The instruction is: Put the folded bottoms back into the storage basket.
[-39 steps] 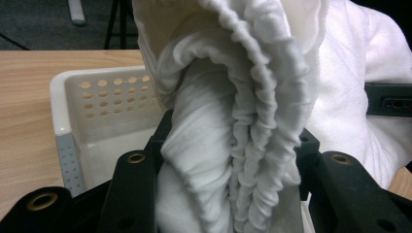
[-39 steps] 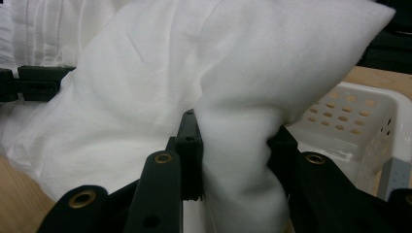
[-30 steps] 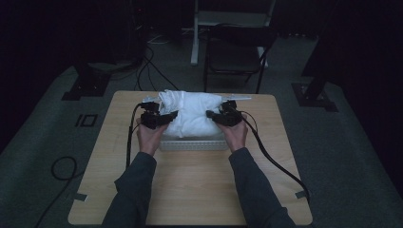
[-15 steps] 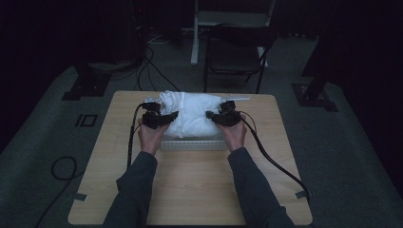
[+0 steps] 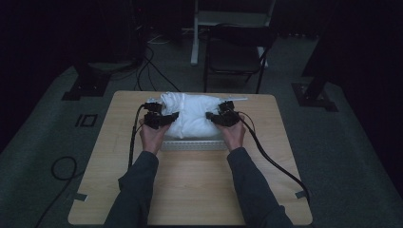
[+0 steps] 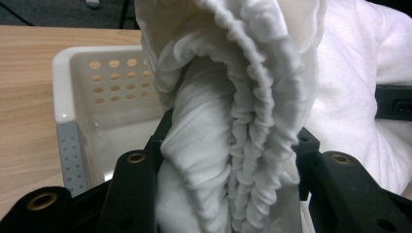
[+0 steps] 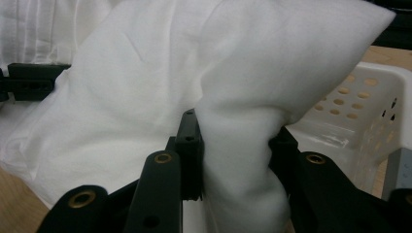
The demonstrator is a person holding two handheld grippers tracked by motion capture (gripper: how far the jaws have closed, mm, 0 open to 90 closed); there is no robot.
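A bulky white bundle of cloth lies over a white perforated basket at the far middle of the wooden table. My left gripper grips the bundle's left side; in the left gripper view its black jaws pinch a gathered, ruffled fold of the white cloth. On the bundle's right side my right gripper has its jaws shut on a thick fold of the same cloth. The basket's wall shows behind the fold, and its holed corner appears in the right gripper view.
Black cables trail from both grippers across the table and off its edges. A dark chair and stand bases sit on the floor beyond the table. Bare wood lies between the basket and the near edge.
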